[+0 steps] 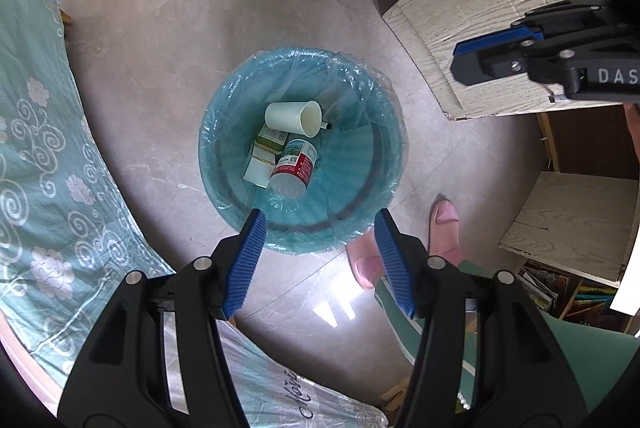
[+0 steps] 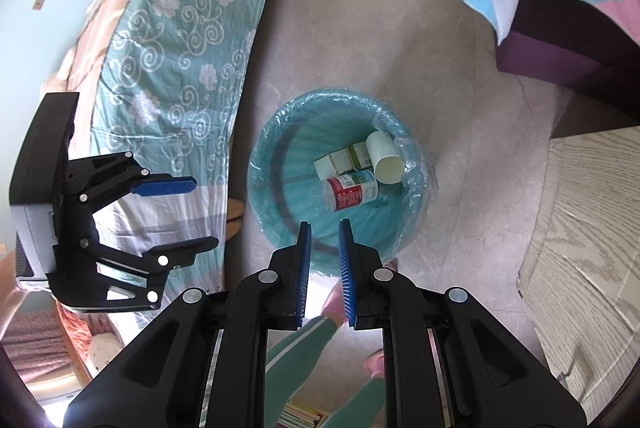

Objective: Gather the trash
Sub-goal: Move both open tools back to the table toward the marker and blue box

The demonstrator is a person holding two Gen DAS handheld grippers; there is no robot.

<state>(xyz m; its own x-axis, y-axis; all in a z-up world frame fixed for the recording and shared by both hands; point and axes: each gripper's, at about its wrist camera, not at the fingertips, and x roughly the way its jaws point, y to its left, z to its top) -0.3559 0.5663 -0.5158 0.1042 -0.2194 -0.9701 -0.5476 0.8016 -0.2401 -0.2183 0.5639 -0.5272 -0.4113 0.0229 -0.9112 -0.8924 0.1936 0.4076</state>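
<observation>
Bin [image 1: 208, 148], lined: cup [image 1: 292, 118], bottle [image 1: 294, 164], carton [image 1: 266, 152] inside. Left gripper [image 1: 320, 228] half-open, right gripper [image 2: 324, 228] narrowly parted, both empty. Risk: liner snagged by jaws.

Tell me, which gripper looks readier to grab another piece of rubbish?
Probably the left gripper: its blue pads stand wide apart with nothing between them. The right gripper is empty too, but its pads are nearly closed. Both hang above the teal bag-lined waste bin.

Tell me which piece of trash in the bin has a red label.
The clear plastic bottle lying on its side in the teal bin. Its label is red and white; the paper cup is plain white and the small carton is green and white.
</observation>
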